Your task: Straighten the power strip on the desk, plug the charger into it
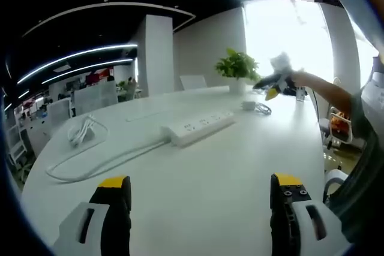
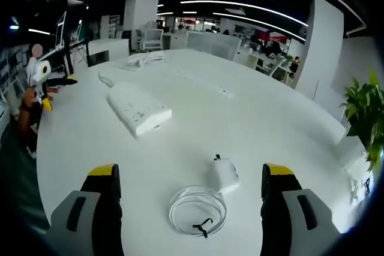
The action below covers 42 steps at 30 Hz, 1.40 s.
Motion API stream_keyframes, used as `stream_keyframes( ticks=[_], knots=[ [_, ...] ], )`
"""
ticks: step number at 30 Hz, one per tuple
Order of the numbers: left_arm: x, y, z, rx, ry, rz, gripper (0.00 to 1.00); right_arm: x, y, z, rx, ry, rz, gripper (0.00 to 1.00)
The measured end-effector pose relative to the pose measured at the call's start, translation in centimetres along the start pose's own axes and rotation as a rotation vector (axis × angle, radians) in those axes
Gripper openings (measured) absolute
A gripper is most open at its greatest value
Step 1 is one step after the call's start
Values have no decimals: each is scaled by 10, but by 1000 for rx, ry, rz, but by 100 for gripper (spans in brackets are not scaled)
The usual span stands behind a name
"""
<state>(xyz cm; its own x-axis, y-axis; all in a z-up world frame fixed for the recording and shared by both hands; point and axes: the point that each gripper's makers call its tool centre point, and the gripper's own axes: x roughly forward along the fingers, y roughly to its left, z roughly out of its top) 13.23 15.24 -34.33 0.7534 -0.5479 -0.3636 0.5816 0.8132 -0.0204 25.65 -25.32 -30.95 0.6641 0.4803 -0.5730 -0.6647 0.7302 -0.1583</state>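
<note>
The right gripper (image 2: 187, 193) is hovering with its jaws spread wide and holding nothing, looking down on the charger (image 2: 225, 174), which is lying flat on the desk (image 2: 270, 118) between the jaws. Just nearer is its coiled cable (image 2: 197, 209). Farther off and to the left, the strip (image 2: 138, 110) is lying at a slant, well apart from the charger, with its cord running far back to a loose bundle (image 2: 143, 59).

The left gripper (image 1: 200, 199) is also gaping wide and empty, facing the strip (image 1: 198, 126) from across bare desk.

By my reckoning neither step has begun: the strip is needing squaring up first, likely with the left gripper closing in on it, while the right is standing ready to drop onto the charger.

Far off, a pot (image 1: 237, 86) is holding a leafy plant (image 1: 238, 65).
</note>
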Motion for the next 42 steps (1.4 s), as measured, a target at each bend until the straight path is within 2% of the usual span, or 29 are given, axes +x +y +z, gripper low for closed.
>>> stream_keyframes(
  ticks=[9,14,23,31,42],
  knots=[
    [0,1,-6,-9,7,-1,99,-9,-10,-22,53,6,-44,97],
    [0,4,-9,-17,10,2,99,-13,-13,-32,89,-14,-69,99],
    [-1,4,-6,-13,0,3,99,-23,-24,-47,130,-23,-110,100],
    [0,2,-7,-13,5,-1,99,-28,-26,-52,158,-30,-122,100],
    [-2,2,-10,-17,9,5,99,-22,-30,-50,152,-30,-125,100]
  ],
)
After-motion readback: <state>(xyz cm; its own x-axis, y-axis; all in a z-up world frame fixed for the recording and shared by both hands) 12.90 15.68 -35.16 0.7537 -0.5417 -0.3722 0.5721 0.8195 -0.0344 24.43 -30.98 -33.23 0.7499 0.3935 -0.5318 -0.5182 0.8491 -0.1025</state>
